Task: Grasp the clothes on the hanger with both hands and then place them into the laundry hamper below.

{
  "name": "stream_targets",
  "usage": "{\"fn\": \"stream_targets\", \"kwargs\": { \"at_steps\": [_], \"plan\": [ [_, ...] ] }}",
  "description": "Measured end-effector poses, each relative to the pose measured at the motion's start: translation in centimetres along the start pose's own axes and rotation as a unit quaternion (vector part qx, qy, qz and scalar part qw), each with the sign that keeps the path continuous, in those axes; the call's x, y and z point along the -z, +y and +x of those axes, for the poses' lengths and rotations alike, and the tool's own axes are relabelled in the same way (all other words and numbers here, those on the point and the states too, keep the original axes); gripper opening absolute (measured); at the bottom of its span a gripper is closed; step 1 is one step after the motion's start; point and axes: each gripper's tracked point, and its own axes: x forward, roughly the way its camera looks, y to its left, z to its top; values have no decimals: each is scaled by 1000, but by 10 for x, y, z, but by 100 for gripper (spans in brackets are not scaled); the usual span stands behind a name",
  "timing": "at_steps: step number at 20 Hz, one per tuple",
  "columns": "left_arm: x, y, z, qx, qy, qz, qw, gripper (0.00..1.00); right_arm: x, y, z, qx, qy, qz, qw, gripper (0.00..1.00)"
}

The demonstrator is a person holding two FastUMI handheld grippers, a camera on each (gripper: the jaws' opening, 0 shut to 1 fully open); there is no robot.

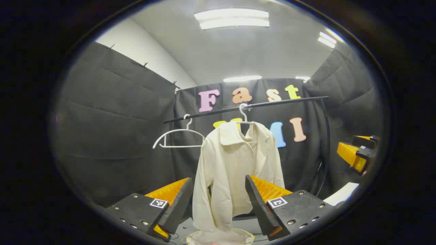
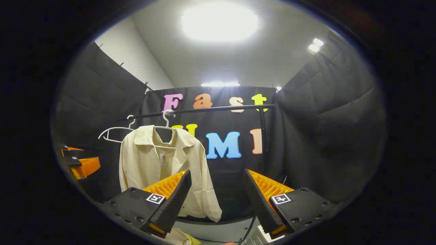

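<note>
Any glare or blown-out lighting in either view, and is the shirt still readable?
Right gripper view: the ceiling light is blown out to a white blob; the cream shirt stays legible. Left gripper view: the ceiling panel keeps its edges, and the shirt is evenly lit and sharp.

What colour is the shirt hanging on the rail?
Cream, plain, with no pattern. The shirt shows best in the left gripper view, hanging from a white hanger.

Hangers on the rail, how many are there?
2: an empty white hanger at the rail's left end, and beside it the hanger carrying the cream shirt.
</note>
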Motion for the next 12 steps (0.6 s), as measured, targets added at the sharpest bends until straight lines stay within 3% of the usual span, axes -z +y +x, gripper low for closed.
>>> {"fn": "stream_targets", "kwargs": {
  "at_steps": [12],
  "plan": [
    [-9,-3,0,10,-9,10,1000,89,3,2,11,-9,7,5,1000,97]
  ]
}}
